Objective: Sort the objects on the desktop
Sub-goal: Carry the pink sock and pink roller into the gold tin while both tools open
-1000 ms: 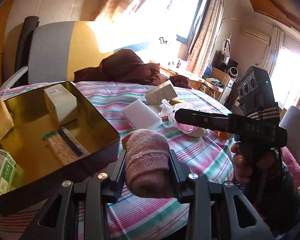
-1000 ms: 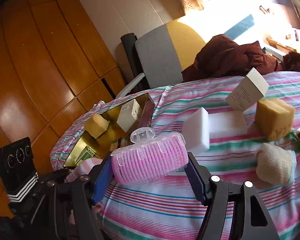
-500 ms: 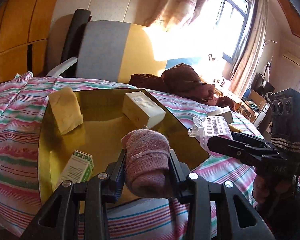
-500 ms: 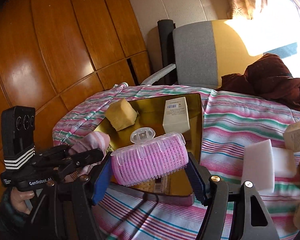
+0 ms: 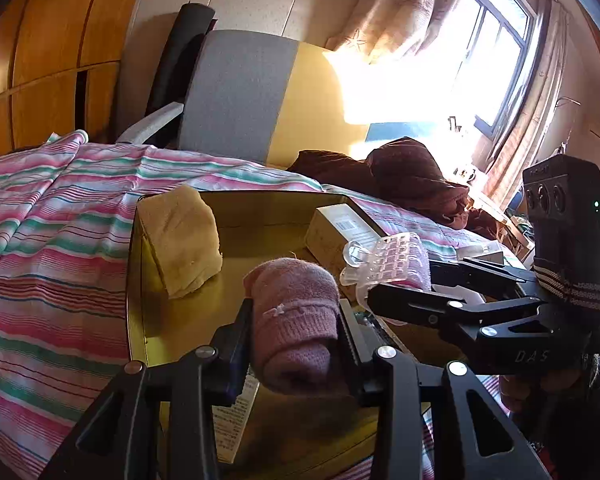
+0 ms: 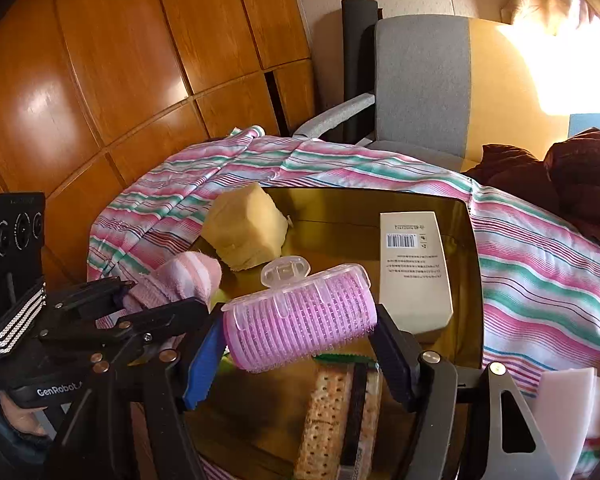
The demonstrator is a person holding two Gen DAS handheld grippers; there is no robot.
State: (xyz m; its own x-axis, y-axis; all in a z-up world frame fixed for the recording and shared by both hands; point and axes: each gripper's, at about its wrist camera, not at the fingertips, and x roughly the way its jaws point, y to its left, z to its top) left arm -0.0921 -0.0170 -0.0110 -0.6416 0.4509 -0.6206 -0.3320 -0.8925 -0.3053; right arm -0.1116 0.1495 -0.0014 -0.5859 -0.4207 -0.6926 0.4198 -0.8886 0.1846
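Observation:
My left gripper [image 5: 296, 332] is shut on a rolled pink sock [image 5: 294, 328], held above the near part of a gold tray [image 5: 136, 280]. My right gripper [image 6: 300, 322] is shut on a pink hair roller [image 6: 300, 316], also over the tray [image 6: 470, 240]. Each gripper shows in the other's view: the roller [image 5: 388, 260] to the right of the sock, the sock [image 6: 180, 280] to the left of the roller. In the tray lie a yellow sponge [image 6: 244, 232], a white box [image 6: 414, 268], a cracker pack [image 6: 340, 416] and a green-white carton [image 5: 232, 416].
The tray rests on a pink-and-green striped cloth [image 5: 52, 232]. A white foam block [image 6: 568, 408] lies right of the tray. A grey-and-yellow chair [image 6: 424, 80] stands behind, with brown clothes [image 5: 400, 176] heaped at its right. Wooden panels [image 6: 120, 60] line the left.
Both grippers have swung left from the loose objects to above the gold tray, carrying the sock and the roller. The two now hang close together over it.

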